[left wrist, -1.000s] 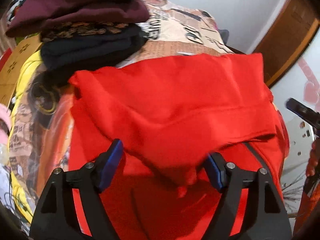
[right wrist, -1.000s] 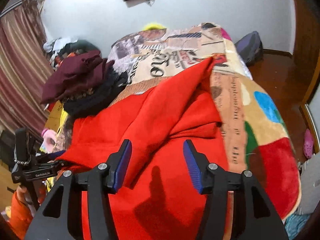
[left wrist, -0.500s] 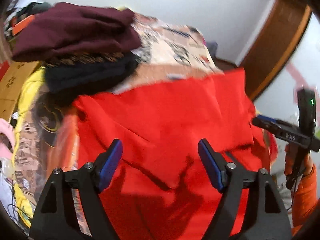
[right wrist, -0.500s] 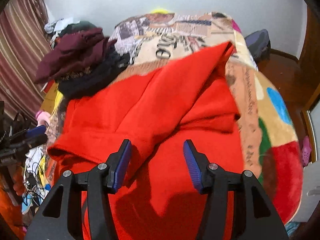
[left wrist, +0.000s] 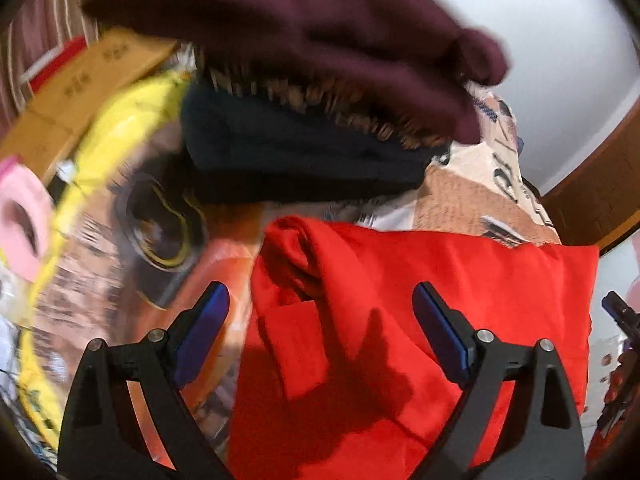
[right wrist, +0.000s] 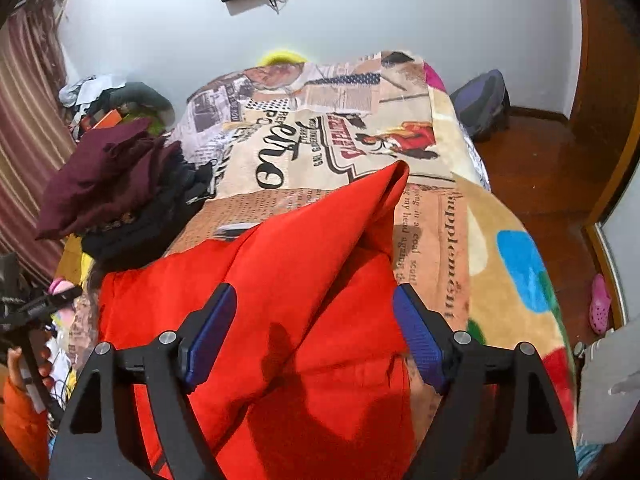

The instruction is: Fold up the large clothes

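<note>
A large red garment (left wrist: pixel 420 300) lies partly folded on the patterned bed blanket (right wrist: pixel 304 152); it also shows in the right wrist view (right wrist: pixel 280 280), with one corner raised into a peak. My left gripper (left wrist: pixel 320 320) is open and empty, over the garment's bunched left edge. My right gripper (right wrist: pixel 314 328) is open and empty, above the garment's middle fold. The left gripper also shows at the left edge of the right wrist view (right wrist: pixel 36 308).
A stack of folded clothes, maroon on top of dark ones (left wrist: pixel 304 60), sits on the bed left of the red garment, also in the right wrist view (right wrist: pixel 116 184). A cardboard box (left wrist: pixel 80 92) and a yellow cloth (left wrist: pixel 132 120) lie further left. A wooden floor (right wrist: pixel 532 176) lies right of the bed.
My left gripper has swung left, toward the garment's left edge and the clothes stack. My right gripper has pulled back a little. Both stayed open.
</note>
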`<state>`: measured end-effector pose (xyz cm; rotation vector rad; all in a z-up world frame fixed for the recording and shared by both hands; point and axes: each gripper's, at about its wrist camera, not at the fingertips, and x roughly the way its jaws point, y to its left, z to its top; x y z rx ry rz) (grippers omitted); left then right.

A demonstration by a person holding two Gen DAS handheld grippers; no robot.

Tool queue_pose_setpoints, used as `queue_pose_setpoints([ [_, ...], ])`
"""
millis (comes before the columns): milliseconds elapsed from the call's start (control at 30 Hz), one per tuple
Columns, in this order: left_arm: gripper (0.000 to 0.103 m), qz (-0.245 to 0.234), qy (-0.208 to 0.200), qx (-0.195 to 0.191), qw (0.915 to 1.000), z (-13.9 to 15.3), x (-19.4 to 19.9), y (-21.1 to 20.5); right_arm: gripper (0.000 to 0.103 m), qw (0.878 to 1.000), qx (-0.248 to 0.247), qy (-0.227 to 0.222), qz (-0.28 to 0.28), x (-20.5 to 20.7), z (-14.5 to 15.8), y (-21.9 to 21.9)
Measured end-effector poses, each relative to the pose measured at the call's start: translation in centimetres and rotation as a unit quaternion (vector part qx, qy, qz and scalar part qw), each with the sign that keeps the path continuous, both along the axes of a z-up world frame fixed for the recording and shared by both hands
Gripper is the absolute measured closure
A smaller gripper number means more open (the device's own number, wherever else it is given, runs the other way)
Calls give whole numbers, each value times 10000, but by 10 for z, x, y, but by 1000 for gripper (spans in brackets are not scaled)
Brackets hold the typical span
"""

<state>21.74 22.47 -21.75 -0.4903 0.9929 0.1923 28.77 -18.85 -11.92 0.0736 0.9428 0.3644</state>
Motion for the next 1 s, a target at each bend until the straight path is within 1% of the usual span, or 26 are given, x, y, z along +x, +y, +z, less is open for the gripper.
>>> queue_pose_setpoints([
  [67,10,65,265,-228,9994,-30,9,6,26,9998,44,169,-40,13,-10,-1],
  [133,10,103,423,-458,9980,-52,15,10,26,9992,111,372,-117,27,-21,-5],
  [167,10,133,454,-624,9969,-62,16,13,25,9987,123,462,-187,34,-27,-7],
  [200,10,183,456,-870,9950,-72,17,16,26,9981,132,552,-244,39,-33,-9],
  [233,10,253,435,-1161,9920,-81,15,19,26,9973,169,660,-268,43,-38,-12],
  [267,10,316,404,-1512,9872,-90,14,23,26,9963,254,772,-269,46,-43,-15],
  [300,10,352,377,-1730,9836,-96,13,26,26,9950,361,887,-274,49,-48,-17],
  [333,10,397,315,-2029,9779,-102,12,29,25,9938,464,977,-275,50,-51,-18],
  [367,10,466,233,-2199,9741,-106,10,31,25,9931,561,1001,-262,51,-54,-18],
  [400,10,471,201,-2225,9736,-106,9,31,25,9932,596,972,-236,49,-53,-17],
  [467,11,353,129,-2234,9740,-104,9,28,30,9937,630,913,-170,47,-51,-13],
  [500,21,312,107,-2226,9744,-103,8,27,38,9939,638,883,-173,45,-51,-10],
  [533,31,212,52,-2301,9729,-101,8,24,43,9941,628,860,-186,44,-50,-10],
  [567,39,155,37,-2352,9718,-99,8,22,56,9944,617,840,-197,44,-50,-8],
  [600,53,152,10,-2311,9728,-96,9,18,67,9946,641,793,-189,41,-48,-8],
  [633,61,78,-71,-2282,9735,-90,9,15,71,9946,696,754,-177,38,-46,-9],
  [667,74,23,-122,-2215,9751,-83,8,11,81,9945,738,723,-168,39,-44,-8],
  [700,79,8,-144,-2118,9772,-77,7,9,86,9947,793,638,-154,35,-38,-9],
  [767,82,-82,-205,-1714,9850,-56,6,-1,89,9955,806,487,-107,33,-28,-7],
  [800,83,-125,-246,-1527,9879,-47,3,-5,89,9960,817,340,-72,29,-19,-7],
  [867,84,-275,-443,-1188,9916,-20,1,-16,89,9960,885,139,-27,25,-4,-7],
  [1000,85,-654,-867,-715,9915,34,3,-46,90,9953,936,-258,-14,19,25,-13],
])
